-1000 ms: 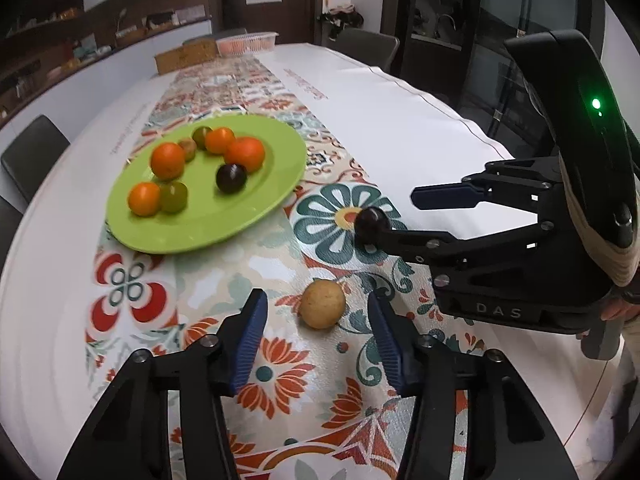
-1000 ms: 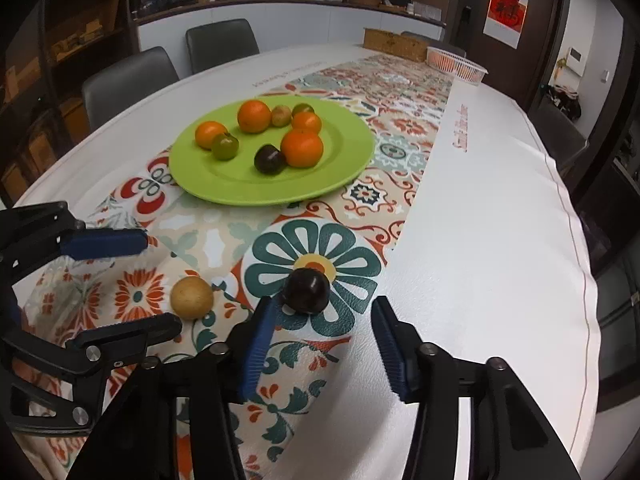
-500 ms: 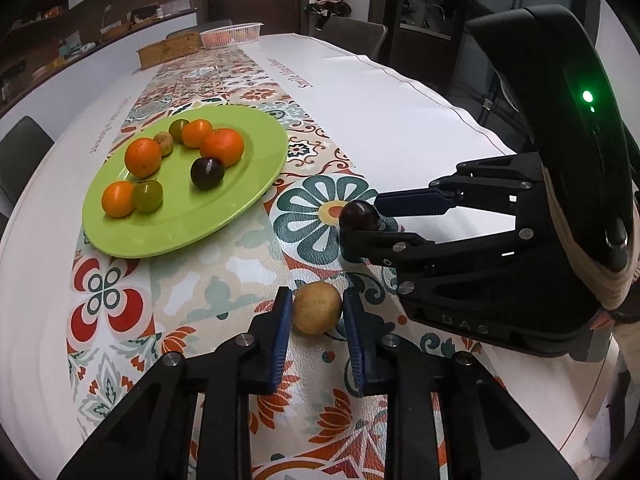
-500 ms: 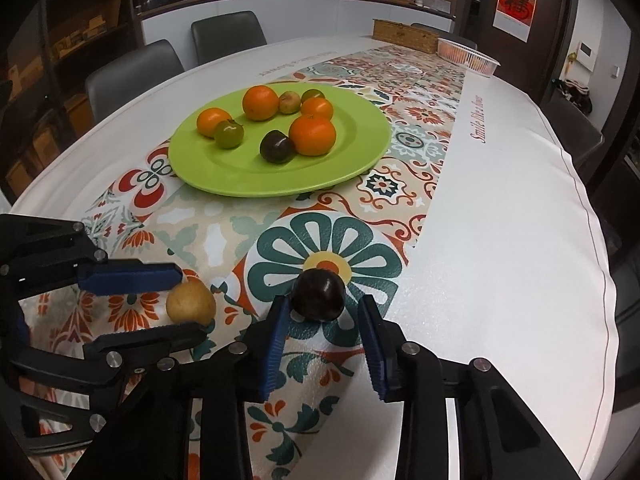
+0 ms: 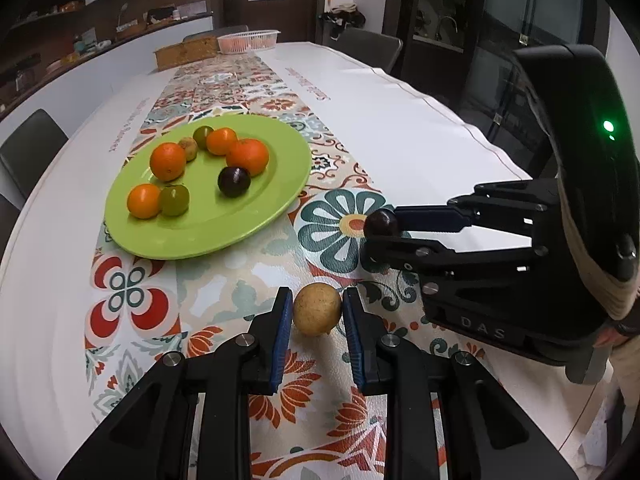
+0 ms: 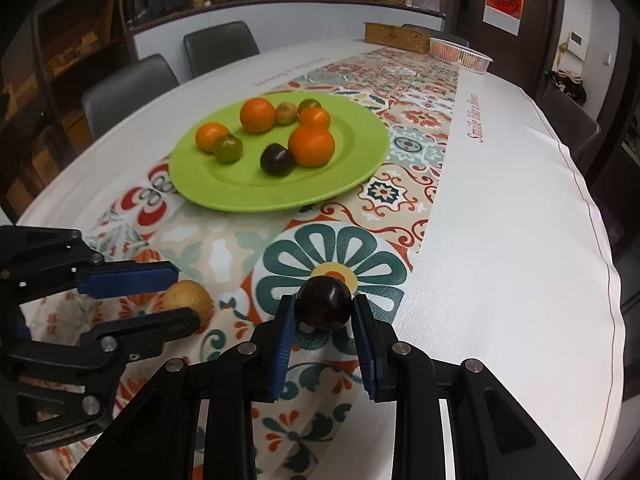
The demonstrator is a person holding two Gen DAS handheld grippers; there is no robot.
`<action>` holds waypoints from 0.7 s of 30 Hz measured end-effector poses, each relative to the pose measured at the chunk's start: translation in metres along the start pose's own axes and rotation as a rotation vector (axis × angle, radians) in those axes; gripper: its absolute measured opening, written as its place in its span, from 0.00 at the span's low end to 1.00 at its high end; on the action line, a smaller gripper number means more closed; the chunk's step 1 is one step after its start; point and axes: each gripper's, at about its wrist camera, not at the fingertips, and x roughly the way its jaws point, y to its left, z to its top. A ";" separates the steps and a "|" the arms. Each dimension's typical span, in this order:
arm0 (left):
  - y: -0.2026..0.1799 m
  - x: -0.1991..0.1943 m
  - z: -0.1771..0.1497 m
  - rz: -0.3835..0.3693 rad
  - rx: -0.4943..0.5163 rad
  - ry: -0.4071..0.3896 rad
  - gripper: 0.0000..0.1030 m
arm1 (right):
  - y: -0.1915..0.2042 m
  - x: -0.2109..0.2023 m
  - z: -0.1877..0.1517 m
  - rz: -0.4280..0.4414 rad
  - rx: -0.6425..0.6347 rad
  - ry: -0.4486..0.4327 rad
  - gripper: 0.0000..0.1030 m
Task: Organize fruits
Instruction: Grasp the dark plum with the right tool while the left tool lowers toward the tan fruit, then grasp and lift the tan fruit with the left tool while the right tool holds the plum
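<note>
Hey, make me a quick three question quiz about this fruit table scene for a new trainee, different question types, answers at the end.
1. True or false: the left gripper is closed on the yellow-brown fruit.
2. Multiple choice: what sits between the fingers of the right gripper? A) an orange B) a dark purple fruit C) a green fruit
3. Fill in: the green plate holds ___ orange fruits.

Key
1. True; both pads press its sides while it rests on the patterned runner.
2. B, the dark purple fruit, over the big flower print.
3. Four, alongside two green fruits, one small brownish fruit and one dark one.
</note>
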 end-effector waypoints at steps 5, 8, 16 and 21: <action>0.001 -0.015 0.000 0.010 0.001 -0.036 0.25 | 0.007 -0.015 0.000 0.002 0.002 -0.028 0.29; 0.003 -0.024 0.000 0.013 -0.009 -0.054 0.25 | 0.012 -0.026 0.000 -0.008 0.004 -0.051 0.29; 0.010 -0.049 0.004 0.024 -0.020 -0.120 0.24 | 0.023 -0.051 0.004 -0.024 0.019 -0.101 0.29; 0.014 -0.066 0.008 0.024 -0.028 -0.169 0.20 | 0.028 -0.063 0.007 -0.027 0.034 -0.125 0.29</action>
